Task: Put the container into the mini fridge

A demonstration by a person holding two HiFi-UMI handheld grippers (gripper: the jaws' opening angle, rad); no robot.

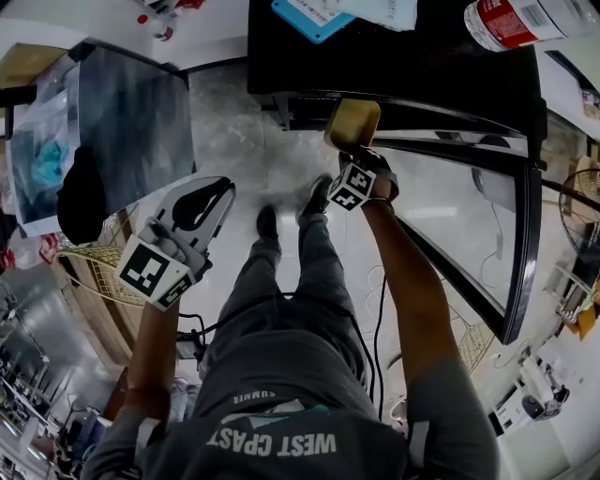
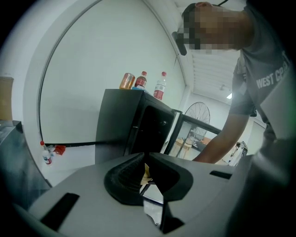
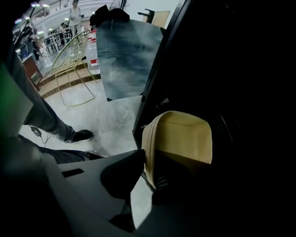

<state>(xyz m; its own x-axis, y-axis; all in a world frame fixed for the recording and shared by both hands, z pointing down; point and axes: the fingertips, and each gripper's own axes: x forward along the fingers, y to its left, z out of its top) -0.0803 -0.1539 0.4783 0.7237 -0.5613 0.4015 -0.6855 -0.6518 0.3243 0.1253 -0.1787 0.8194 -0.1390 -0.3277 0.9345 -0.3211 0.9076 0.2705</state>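
A tan container point(image 1: 352, 122) point(image 3: 180, 139) is tilted on edge at the open front of the black mini fridge point(image 1: 394, 66) point(image 3: 231, 69). My right gripper point(image 1: 350, 152) point(image 3: 147, 159) is shut on its rim, with the body of the container reaching into the dark interior. The fridge's glass door point(image 1: 511, 234) stands swung open to the right. My left gripper point(image 1: 217, 195) point(image 2: 144, 159) hangs lower left, away from the fridge, shut and empty. In the left gripper view the fridge point(image 2: 138, 125) is seen from the side with its door open.
Bottles point(image 1: 511, 21) point(image 2: 159, 85) and a blue packet point(image 1: 314, 14) lie on the fridge top. A grey marbled panel point(image 1: 131, 122) point(image 3: 129, 55) and a gold wire chair point(image 1: 89, 272) point(image 3: 74, 60) stand at left. The person's shoes point(image 1: 267, 222) rest on the pale floor.
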